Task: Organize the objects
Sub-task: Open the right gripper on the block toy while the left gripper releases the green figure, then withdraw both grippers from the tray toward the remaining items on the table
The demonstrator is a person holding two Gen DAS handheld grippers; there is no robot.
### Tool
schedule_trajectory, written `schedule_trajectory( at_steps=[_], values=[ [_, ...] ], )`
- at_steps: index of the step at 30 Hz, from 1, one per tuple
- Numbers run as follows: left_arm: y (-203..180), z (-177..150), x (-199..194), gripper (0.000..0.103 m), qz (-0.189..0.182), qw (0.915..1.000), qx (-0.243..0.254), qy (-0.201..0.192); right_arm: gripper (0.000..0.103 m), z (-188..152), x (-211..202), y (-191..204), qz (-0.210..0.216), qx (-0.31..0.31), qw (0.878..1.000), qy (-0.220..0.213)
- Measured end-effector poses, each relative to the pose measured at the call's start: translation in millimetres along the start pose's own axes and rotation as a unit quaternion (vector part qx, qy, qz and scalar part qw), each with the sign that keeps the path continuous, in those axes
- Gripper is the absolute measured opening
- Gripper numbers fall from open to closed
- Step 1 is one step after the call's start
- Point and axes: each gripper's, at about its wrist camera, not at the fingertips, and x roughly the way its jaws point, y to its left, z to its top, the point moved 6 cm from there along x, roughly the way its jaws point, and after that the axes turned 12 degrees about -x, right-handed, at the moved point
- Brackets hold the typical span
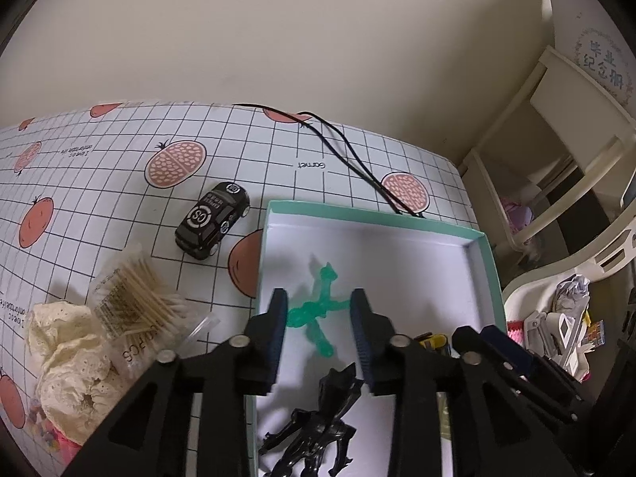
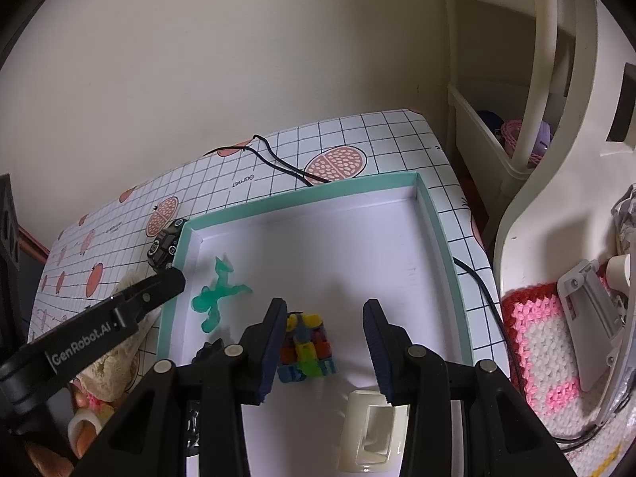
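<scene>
My left gripper [image 1: 318,318] hangs with its jaws spread wide and nothing between them, over the near left part of the teal-rimmed box [image 1: 491,274]. Just beyond its fingertips the green translucent figure [image 1: 316,306] lies flat on the white floor of the box, and a black spiky figure [image 1: 318,425] lies nearer to me under the jaws. My right gripper [image 2: 326,330] is just as wide open and empty, over the same box [image 2: 441,238]; a multicoloured brick toy [image 2: 306,348] rests on the box floor beside its left finger, and a cream plastic piece [image 2: 367,433] lies closer in. Outside the box on the checked tabletop [image 1: 119,183] stand a black toy car [image 1: 212,220], a bag of cotton swabs [image 1: 135,298] and cream lace fabric [image 1: 67,361]. A black cable [image 1: 346,151] runs toward the box's far edge.
</scene>
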Motion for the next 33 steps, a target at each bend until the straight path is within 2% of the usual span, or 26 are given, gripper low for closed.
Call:
schedule_trajectory(
  at_steps=[4,6,10,13,16,18,26,29,33],
  values=[
    [4,-2,1,0.04,0.007,1.0,-0.002,0.005,0.05,-1,1,-1,-0.008,-0.002,1.0,0.002],
    [4,-2,0,0.055,0.009,0.9999,-0.001,0.004,0.056,-1,1,-2,-0.007,0.0,1.0,0.001],
    [6,-2,-3,0.057,0.014,0.9999,0.001,-0.003,0.062,0,1,-3,-0.01,0.001,1.0,-0.001],
    [7,-1,-6,0.072,0.015,0.9999,0.001,-0.008,0.065,-1,2,-4,-0.011,0.004,1.0,0.0],
    [8,0,-8,0.074,0.02,0.9997,0.001,-0.016,0.07,-2,3,-6,-0.012,0.005,1.0,0.001],
    [11,1,-9,0.087,0.024,0.9995,-0.002,-0.02,0.074,-2,3,-6,-0.013,0.006,1.0,0.0],
    [17,1,-13,0.094,0.032,0.9989,-0.001,-0.033,0.093,-2,3,-4,-0.012,0.006,1.0,-0.002],
    [20,2,-15,0.103,0.034,0.9987,-0.005,-0.039,0.098,-2,4,-4,-0.012,0.008,1.0,-0.003],
    [24,4,-16,0.103,0.036,0.9984,-0.01,-0.043,0.103,-1,4,-4,-0.012,0.008,1.0,-0.004]
  ],
)
